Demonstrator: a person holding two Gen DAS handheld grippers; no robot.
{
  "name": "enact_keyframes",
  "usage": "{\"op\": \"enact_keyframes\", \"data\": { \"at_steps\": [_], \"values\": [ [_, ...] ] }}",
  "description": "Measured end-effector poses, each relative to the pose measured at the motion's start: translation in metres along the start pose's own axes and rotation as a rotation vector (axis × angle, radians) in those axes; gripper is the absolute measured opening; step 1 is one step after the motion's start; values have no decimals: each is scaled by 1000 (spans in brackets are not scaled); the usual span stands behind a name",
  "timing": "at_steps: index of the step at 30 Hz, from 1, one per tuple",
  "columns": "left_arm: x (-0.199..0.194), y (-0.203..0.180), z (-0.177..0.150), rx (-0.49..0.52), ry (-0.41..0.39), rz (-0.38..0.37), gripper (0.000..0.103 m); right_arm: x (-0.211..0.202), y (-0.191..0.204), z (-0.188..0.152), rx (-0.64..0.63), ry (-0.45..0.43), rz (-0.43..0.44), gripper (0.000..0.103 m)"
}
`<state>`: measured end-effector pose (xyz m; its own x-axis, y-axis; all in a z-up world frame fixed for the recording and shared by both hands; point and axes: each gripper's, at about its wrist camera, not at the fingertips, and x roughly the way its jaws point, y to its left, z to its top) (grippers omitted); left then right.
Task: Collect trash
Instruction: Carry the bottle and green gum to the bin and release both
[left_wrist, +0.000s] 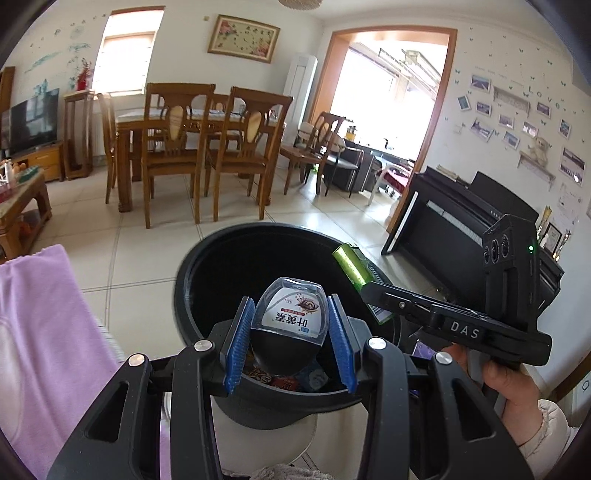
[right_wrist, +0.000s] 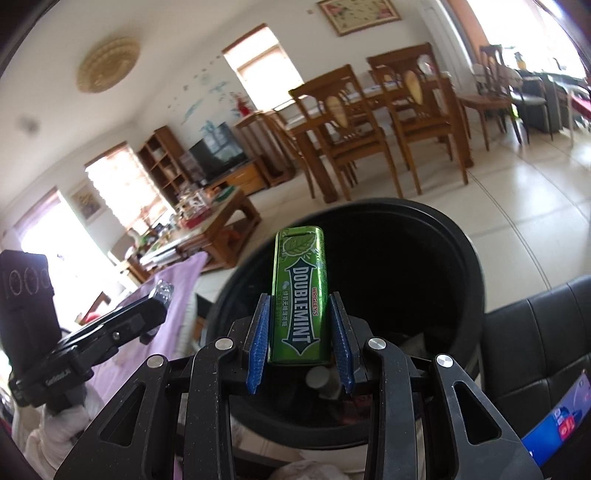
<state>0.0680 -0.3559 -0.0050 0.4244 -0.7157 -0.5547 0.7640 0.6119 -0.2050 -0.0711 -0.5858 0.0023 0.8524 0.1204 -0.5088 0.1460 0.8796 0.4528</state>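
Note:
My left gripper (left_wrist: 291, 314) is shut on a small clear bottle (left_wrist: 291, 315) with a white label and a dark base, held above the open mouth of a black trash bin (left_wrist: 207, 266). My right gripper (right_wrist: 298, 314) is shut on a green Doublemint gum tin (right_wrist: 300, 295), held upright above the same bin (right_wrist: 461, 258). In the left wrist view the right gripper (left_wrist: 364, 286) reaches over the bin's right rim with the green tin (left_wrist: 351, 264). In the right wrist view the left gripper (right_wrist: 159, 295) shows at the left. Wrappers lie in the bin's bottom.
A purple cloth (left_wrist: 48, 332) lies left of the bin. A black piano (left_wrist: 461, 221) stands to the right. A wooden dining table with chairs (left_wrist: 192, 140) stands across the tiled floor. A wooden coffee table (left_wrist: 18, 210) is at the far left. A black leather seat (right_wrist: 546, 332) is right of the bin.

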Motion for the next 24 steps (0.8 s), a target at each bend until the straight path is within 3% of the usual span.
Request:
{"op": "enact_keyframes", "data": {
  "at_steps": [11,24],
  "values": [
    [21,-13,-5,49,42,10,40,14,-22,-6,54,10,-5,32],
    [32,-23,-9,94,49,41,42,16,-8,-10,82,-7,-19,32]
  ]
}}
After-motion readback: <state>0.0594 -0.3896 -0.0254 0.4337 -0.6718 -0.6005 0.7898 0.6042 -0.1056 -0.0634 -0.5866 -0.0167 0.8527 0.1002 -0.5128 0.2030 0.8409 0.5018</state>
